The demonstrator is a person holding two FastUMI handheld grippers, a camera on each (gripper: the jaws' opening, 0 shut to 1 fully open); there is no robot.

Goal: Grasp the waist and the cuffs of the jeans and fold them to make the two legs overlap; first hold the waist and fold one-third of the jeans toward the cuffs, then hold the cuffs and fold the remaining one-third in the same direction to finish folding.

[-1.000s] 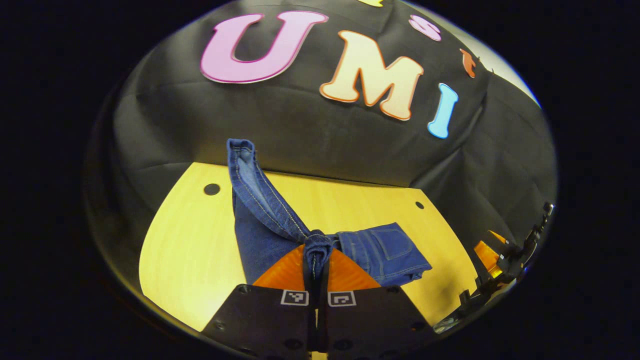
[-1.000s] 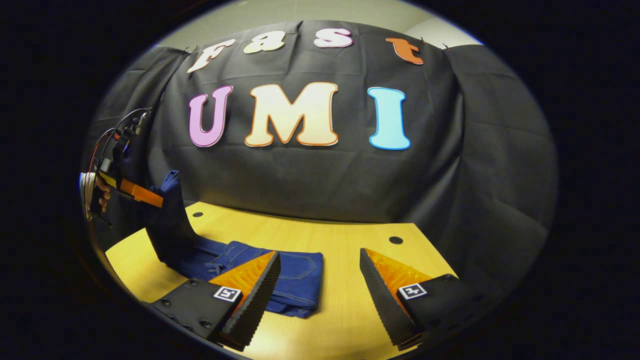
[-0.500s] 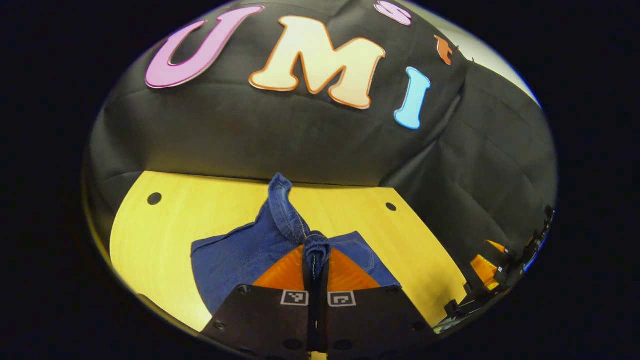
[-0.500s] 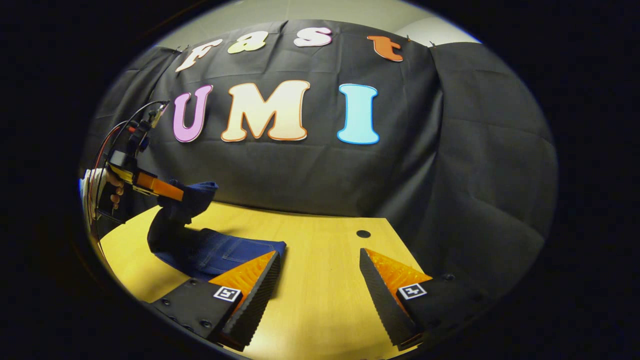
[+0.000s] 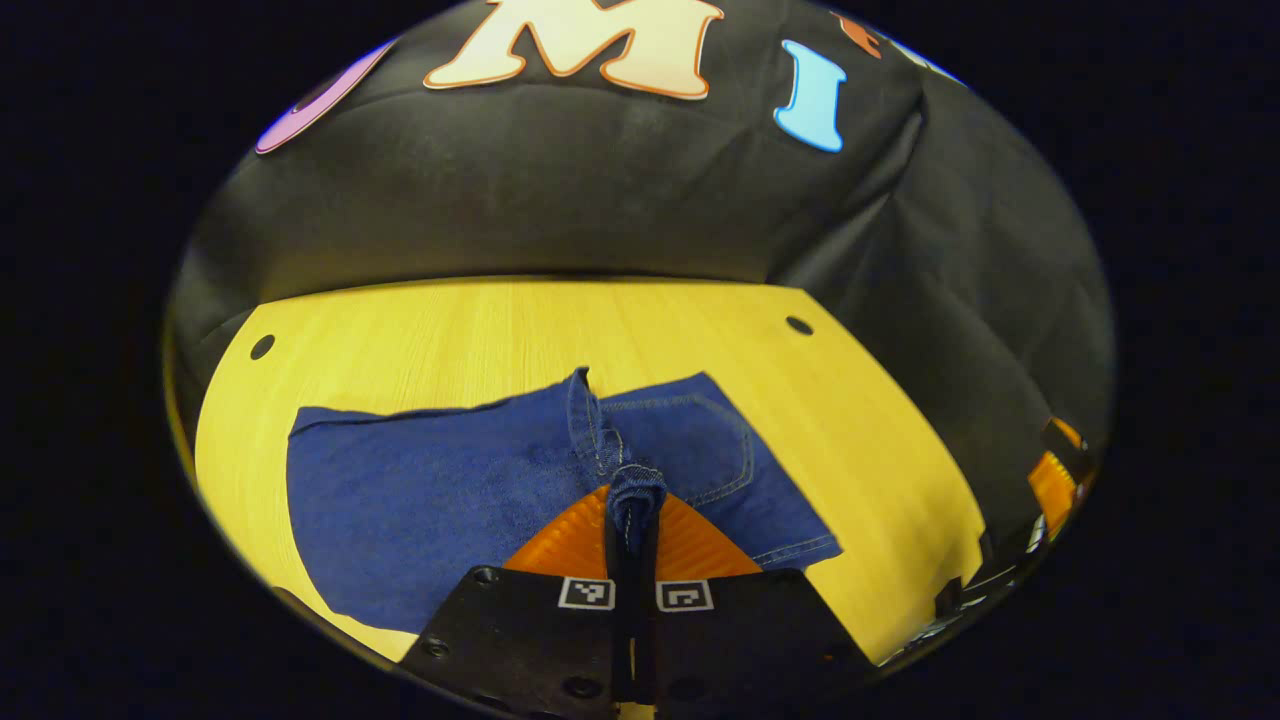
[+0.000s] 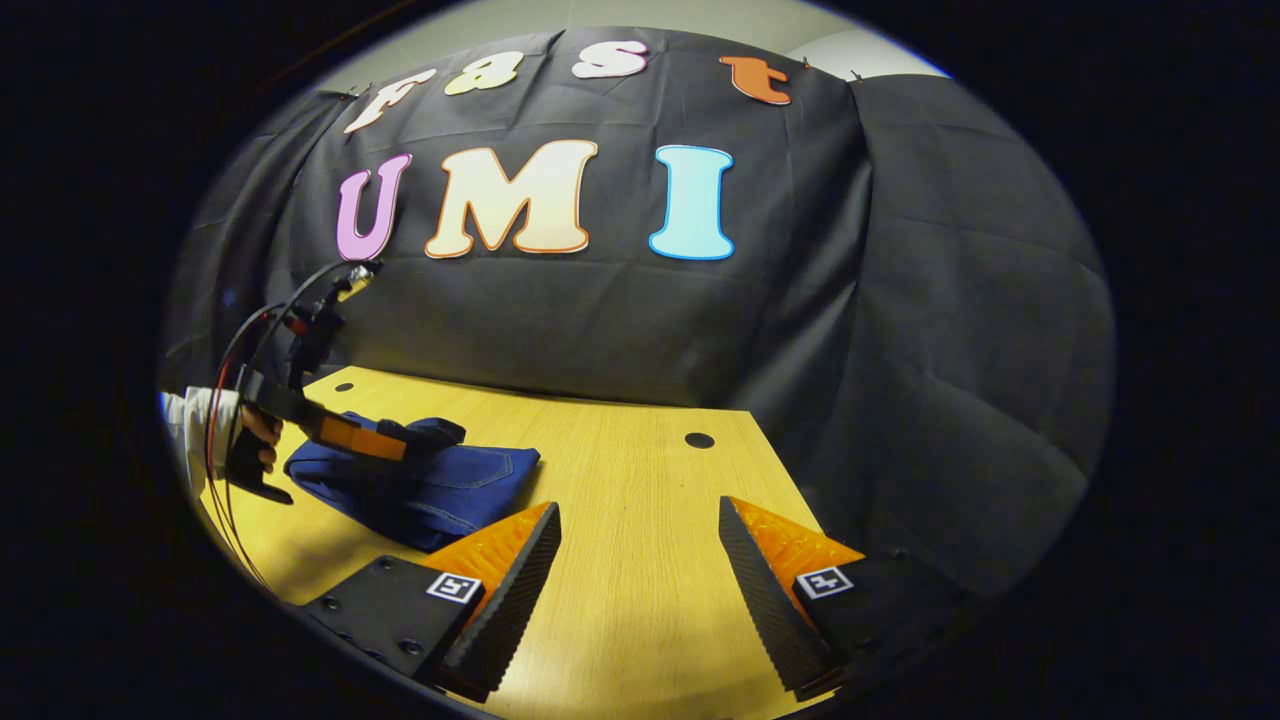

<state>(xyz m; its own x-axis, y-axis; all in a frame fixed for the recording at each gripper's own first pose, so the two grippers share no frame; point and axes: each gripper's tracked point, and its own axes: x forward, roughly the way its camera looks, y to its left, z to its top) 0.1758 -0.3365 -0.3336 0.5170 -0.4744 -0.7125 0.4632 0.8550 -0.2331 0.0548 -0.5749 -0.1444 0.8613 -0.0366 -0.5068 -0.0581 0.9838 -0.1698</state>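
My left gripper (image 5: 632,500) pinches the cuffs (image 5: 636,485) low over the jeans (image 5: 440,500) at bench (image 5: 500,320) centre. Right gripper (image 6: 635,570) wide, empty, toward three o'clock. Release askew and this top layer probably slides off, crooked.

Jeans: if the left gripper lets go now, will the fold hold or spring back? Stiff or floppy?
Likely floppy: the jeans bunch into a soft wad between the left gripper fingers. The fold probably stays, since the layers lie flat on the table. Denim looks thick, so the edge may lift slightly.
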